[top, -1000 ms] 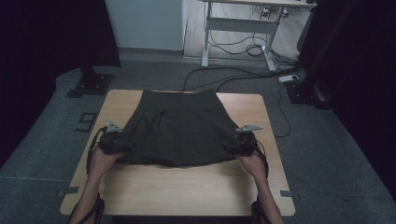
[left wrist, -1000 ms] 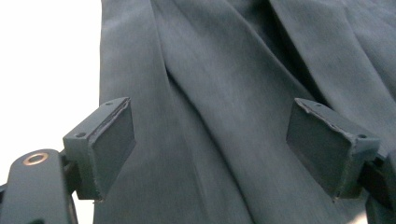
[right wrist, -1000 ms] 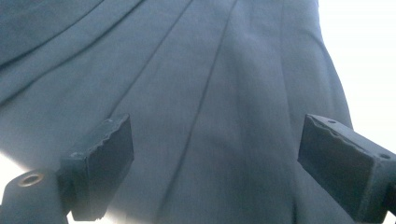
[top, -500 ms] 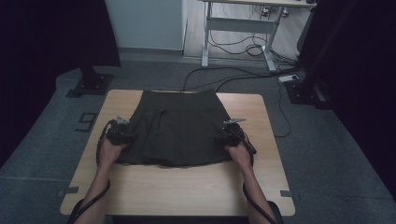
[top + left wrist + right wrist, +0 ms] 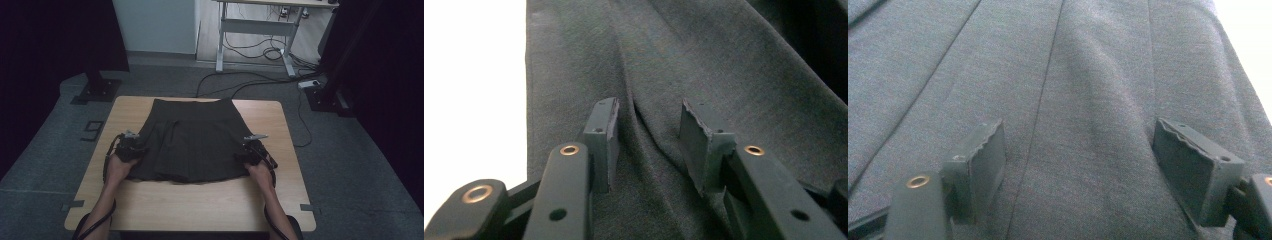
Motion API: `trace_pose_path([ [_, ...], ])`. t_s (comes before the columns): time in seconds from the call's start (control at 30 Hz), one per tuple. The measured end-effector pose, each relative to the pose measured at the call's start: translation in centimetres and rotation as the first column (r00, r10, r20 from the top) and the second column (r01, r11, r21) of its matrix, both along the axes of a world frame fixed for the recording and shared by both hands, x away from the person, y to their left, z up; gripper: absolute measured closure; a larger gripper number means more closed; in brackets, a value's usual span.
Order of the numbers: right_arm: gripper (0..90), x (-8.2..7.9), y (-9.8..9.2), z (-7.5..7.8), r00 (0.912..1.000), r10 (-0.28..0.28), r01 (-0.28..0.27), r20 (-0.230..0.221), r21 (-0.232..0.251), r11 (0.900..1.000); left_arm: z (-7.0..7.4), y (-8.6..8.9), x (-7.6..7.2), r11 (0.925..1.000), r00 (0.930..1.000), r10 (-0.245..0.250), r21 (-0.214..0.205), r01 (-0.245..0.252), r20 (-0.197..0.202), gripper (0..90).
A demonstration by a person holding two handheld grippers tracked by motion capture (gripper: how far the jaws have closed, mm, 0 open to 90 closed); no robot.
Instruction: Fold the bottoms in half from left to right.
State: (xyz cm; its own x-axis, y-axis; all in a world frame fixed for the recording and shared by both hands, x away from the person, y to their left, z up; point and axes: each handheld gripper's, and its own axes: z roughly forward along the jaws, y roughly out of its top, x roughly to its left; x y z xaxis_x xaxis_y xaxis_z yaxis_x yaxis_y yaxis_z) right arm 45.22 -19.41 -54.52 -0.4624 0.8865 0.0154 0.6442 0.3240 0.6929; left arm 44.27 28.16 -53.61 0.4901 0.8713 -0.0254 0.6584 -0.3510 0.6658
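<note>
with the dark skirt (image 5: pixel 192 142) flat on the table (image 5: pixel 200 205), my left gripper (image 5: pixel 649 130) has been closing around a ridge of cloth, my right gripper (image 5: pixel 1078 160) narrowing but unclamped; i'd pinch both side edges evenly.

A dark skirt (image 5: pixel 192 142) lies flat and spread out in the middle of the table. Its narrow waist is at the far side. Its wide hem is near. Long folds run down it.
</note>
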Motion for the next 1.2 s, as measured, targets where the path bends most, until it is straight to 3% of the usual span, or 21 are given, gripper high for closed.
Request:
trace_pose_path([
  [0.27,22.2,-2.1,-1.6,0.1,0.9999,-0.003,0.003,-0.011,-0.003,1.0,0.2,-1.5,-2.8,0.9972,0.9974,-0.07,0.026,0.071,-0.017,55.3],
  [0.4,22.2,-3.6,-2.5,0.2,0.9997,-0.013,0.013,-0.022,-0.012,0.9998,0.1,-2.2,-4.4,0.9949,0.9955,-0.095,0.034,0.095,-0.004,53.6],
  [0.6,22.1,-4.9,-3.5,0.2,0.9994,-0.024,0.023,-0.024,-0.012,0.9997,-0.1,-2.9,-6.7,0.9936,0.9936,-0.113,0.007,0.113,-0.003,51.3],
  [0.83,22.0,-7.0,-4.8,0.1,0.9992,-0.034,0.034,-0.021,-0.011,0.9994,-0.2,-4.3,-10.0,0.9879,0.9879,-0.155,0.002,0.155,-0.003,44.7],
  [1.2,22.0,-9.3,-6.9,0.2,0.9983,-0.052,0.051,-0.028,-0.014,0.9986,-0.3,-6.5,-14.1,0.9791,0.9791,-0.203,0.001,0.203,0.001,43.1],
])
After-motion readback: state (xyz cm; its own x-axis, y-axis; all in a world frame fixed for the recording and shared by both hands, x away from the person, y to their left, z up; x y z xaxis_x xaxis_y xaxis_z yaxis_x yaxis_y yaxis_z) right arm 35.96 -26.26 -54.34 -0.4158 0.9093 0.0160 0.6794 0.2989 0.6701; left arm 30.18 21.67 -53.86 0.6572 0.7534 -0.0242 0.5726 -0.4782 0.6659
